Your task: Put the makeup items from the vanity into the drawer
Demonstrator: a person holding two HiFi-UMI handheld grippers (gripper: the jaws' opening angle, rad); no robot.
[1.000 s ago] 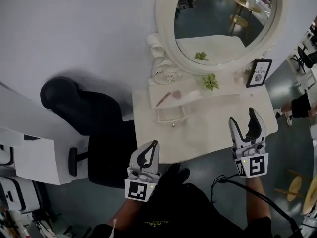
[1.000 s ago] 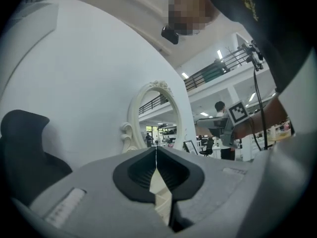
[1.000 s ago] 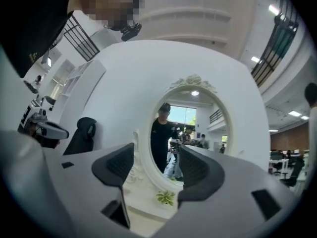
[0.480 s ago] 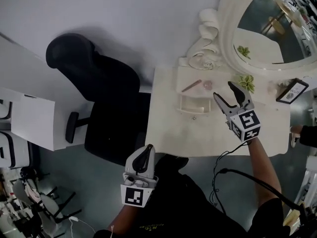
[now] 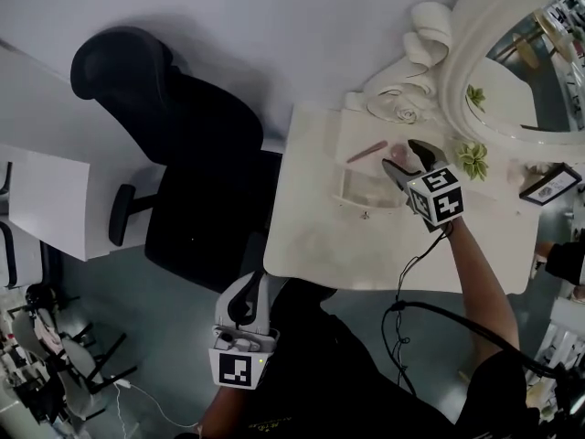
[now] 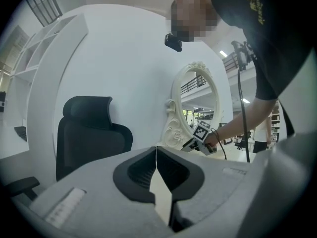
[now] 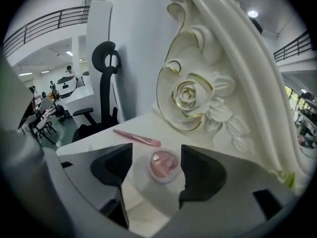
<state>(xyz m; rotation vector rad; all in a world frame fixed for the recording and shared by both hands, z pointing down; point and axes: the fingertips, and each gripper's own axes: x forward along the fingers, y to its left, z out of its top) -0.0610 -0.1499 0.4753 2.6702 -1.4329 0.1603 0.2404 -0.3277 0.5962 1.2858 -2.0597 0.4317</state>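
Observation:
A round pink compact lies on the white vanity below the carved rose. A pink makeup brush lies just left of it, and also shows in the head view. My right gripper is open. It tilts down over the compact, which sits between its spread jaws without touching the pads; the jaws have just been opening. In the head view this gripper hovers behind the small drawer. My left gripper is shut and empty, low beside the person's body, off the table.
A black office chair stands left of the vanity. The oval mirror with its carved frame rises behind the shelf. A small green plant and a framed card stand at the right. A white desk is far left.
My right gripper has moved from the vanity's front edge forward and down over the pink compact. My left gripper has dropped back from the table edge towards the body.

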